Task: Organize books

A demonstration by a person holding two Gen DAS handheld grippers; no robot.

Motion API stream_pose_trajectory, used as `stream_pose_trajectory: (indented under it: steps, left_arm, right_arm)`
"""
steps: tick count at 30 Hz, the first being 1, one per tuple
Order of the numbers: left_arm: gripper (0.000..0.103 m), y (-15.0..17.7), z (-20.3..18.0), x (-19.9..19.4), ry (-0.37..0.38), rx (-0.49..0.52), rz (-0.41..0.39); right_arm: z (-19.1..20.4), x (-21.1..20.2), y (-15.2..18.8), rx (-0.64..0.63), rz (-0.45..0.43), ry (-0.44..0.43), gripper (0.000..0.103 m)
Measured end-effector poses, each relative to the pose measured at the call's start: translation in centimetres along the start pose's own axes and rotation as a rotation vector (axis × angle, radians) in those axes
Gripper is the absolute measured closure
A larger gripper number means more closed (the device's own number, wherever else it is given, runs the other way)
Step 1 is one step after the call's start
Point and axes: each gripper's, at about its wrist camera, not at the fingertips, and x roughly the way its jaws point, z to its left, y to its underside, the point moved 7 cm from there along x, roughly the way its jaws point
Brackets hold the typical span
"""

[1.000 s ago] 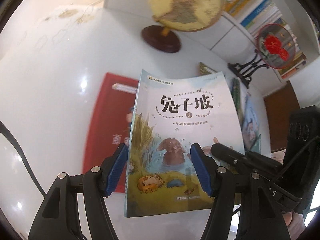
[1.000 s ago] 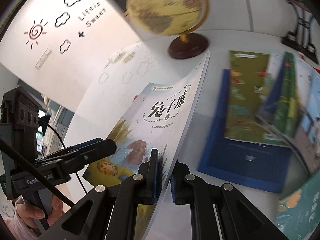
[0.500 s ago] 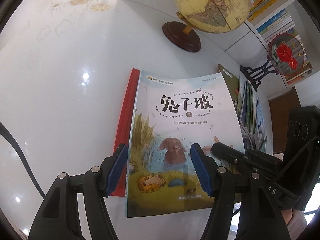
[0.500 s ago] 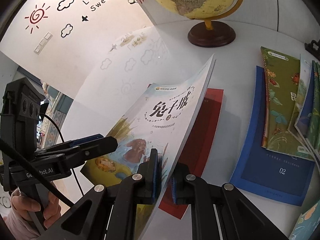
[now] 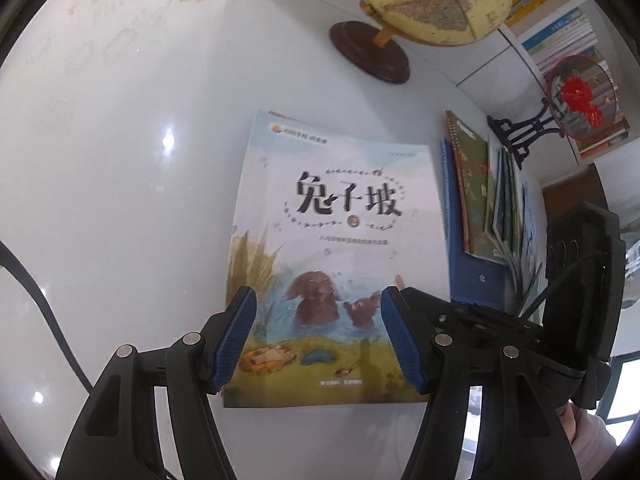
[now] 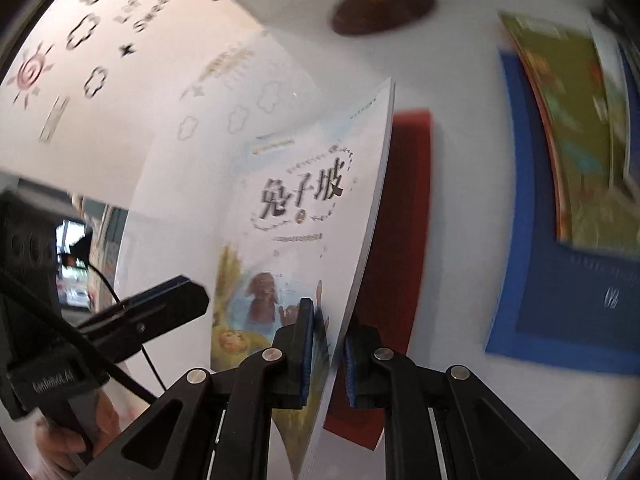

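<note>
A pale picture book [image 5: 336, 216] with brown animals on its cover hangs tilted just over the white table [image 5: 120, 200]. My right gripper [image 6: 326, 332] is shut on its lower right edge; it also shows in the left wrist view as the right gripper [image 5: 440, 312]. Beneath the book lies a red book [image 6: 412, 200], almost wholly covered in the left wrist view. Above the cover's lower half my left gripper [image 5: 317, 298] stands open, with no pad touching the book. From the right wrist view, one finger of the left gripper [image 6: 176, 296] reaches over the cover from the left.
A globe [image 5: 432, 0] on a dark round base stands at the back. Right of the held book, a blue book [image 6: 560, 280] carries several fanned-out picture books [image 5: 480, 200]. Behind them stand a round fan ornament [image 5: 580, 96] and shelves of books [image 5: 560, 32].
Both grippers have sunk toward the table. The picture book has come down over the red book, which showed wide at its left and is now nearly covered in the left wrist view.
</note>
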Motion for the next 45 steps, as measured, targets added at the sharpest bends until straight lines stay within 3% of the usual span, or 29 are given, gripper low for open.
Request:
stream_pose_trajectory:
  steps: [6,9,14,18,19,21,28,31,34,39,42,45]
  left_arm:
    - [0.039,0.2,0.9,0.9,-0.016,-0.035,0.031]
    - [0.039,0.4,0.9,1.1,-0.029,-0.031,0.043]
    - [0.032,0.8,0.7,1.8,-0.06,-0.018,0.076]
    - [0.032,1.3,0.4,2.5,-0.07,-0.011,0.107]
    - [0.032,1.5,0.2,2.6,-0.072,-0.008,0.114]
    - [0.032,1.7,0.0,2.8,-0.079,0.001,0.122]
    - [0.032,2.5,-1.5,3.3,-0.114,0.063,0.141]
    - [0.021,3.1,-2.1,3.8,-0.107,0.08,0.146]
    - [0.02,3.4,-2.4,3.9,-0.126,0.088,0.153]
    - [0.017,4.0,-2.7,4.1,-0.152,0.098,0.155]
    - [0.002,4.5,-2.9,4.3,-0.144,0.108,0.146]
    - [0.001,5.1,-3.3,4.8,-0.207,0.147,0.139]
  right_arm:
    - [-0.7,0.0,0.5,0.04,-0.004,-0.008,0.09]
    - [-0.7,0.2,0.6,0.05,0.005,0.015,0.08]
    - [-1.9,0.2,0.7,0.099,0.027,0.02,0.076]
    - [-2.2,-0.4,1.0,0.111,0.021,0.022,0.055]
    - [-2.4,-0.5,1.1,0.111,0.021,0.052,0.054]
    - [-2.8,-0.6,1.4,0.108,0.027,0.086,0.054]
    - [-5.1,-1.8,2.4,0.206,0.016,0.065,0.054]
    - [-6.2,-2.4,3.1,0.27,0.02,0.043,0.053]
    - [-7.6,-3.2,3.9,0.358,0.011,-0.002,0.052]
    - [-8.9,-4.2,4.8,0.383,-0.006,-0.012,0.052]
    - [-9.5,-4.3,5.3,0.406,-0.013,-0.021,0.051]
    - [-9.3,-4.5,5.3,0.405,-0.019,-0.011,0.047]
